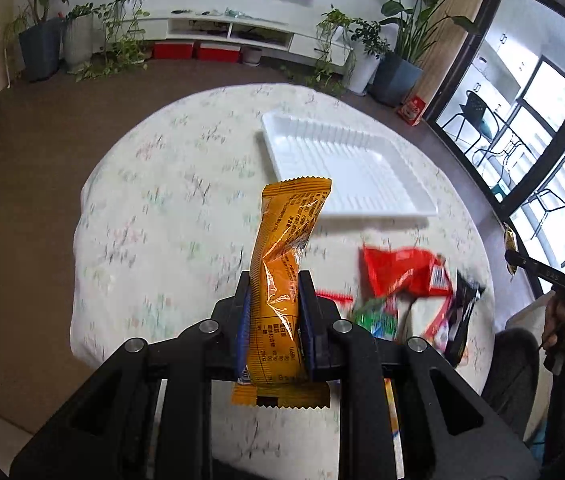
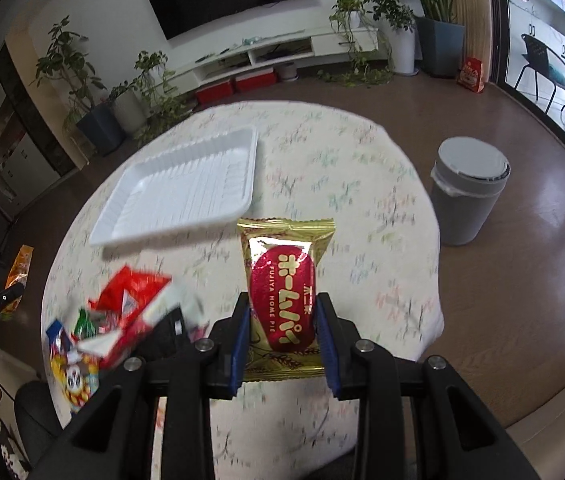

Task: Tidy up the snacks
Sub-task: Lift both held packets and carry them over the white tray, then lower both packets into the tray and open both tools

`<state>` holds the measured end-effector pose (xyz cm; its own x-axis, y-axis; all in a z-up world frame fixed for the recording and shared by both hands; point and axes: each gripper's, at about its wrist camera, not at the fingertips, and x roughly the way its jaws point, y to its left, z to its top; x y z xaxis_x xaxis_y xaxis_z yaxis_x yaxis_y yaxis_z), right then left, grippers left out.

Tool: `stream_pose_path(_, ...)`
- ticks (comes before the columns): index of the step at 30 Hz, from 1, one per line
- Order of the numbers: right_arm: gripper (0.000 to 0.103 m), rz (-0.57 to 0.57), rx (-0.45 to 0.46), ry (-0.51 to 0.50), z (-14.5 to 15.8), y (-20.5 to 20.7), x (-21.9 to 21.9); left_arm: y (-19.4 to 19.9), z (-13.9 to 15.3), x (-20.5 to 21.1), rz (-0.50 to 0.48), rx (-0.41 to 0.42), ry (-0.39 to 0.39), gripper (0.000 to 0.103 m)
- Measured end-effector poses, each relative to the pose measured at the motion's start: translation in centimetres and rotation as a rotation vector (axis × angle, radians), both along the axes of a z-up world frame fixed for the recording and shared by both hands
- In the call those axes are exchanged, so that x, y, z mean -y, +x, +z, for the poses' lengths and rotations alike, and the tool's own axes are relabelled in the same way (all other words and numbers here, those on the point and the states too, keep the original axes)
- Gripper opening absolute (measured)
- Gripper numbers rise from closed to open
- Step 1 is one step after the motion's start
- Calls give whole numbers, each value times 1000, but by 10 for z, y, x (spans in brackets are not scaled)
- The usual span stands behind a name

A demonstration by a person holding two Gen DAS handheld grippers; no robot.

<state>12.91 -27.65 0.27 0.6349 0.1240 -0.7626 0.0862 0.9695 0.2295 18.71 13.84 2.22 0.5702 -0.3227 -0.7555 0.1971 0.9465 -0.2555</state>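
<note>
My left gripper clamps the light, crinkly orange packet mid-body; my right gripper clamps the fragile gold pie packet; white tray at 1 o'clock.

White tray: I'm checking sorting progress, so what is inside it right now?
Nothing shows inside the white tray; its ribbed floor is bare in both views. The orange packet covers only a near corner in the left wrist view.

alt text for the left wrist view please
The left gripper is shut on an orange snack packet, held up above a round table with a floral cloth. Beyond it lies an empty white tray, and a blurred pile of snacks sits to the right.
</note>
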Motion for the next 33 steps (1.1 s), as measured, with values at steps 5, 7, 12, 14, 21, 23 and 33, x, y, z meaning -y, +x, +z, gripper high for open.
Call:
stream_pose_path(5, 33, 17, 46, 6, 22, 43, -4, 53, 21, 30, -65, 44, 35, 19)
stream_pose_path(7, 33, 39, 69, 9, 33, 62, -13, 78, 24, 43, -88, 48, 37, 19)
stream_pose_path(12, 33, 115, 87, 15, 42, 118, -45, 138, 15, 77, -136, 39, 85, 19)
stream_pose_path(14, 33, 152, 67, 6, 37, 143, -60, 155, 7, 89, -153, 25, 103, 19)
stream_pose_path(21, 33, 209, -38, -12, -3, 208, -92, 207, -37, 113, -177, -59, 137, 19)
stream_pose_path(23, 34, 216, -49, -21, -11, 213, -95, 215, -47, 114, -176, -73, 134, 19)
stream_pose_path(33, 34, 226, -83, -18, -38, 226, -95, 230, -87, 134, -197, -122, 157, 19)
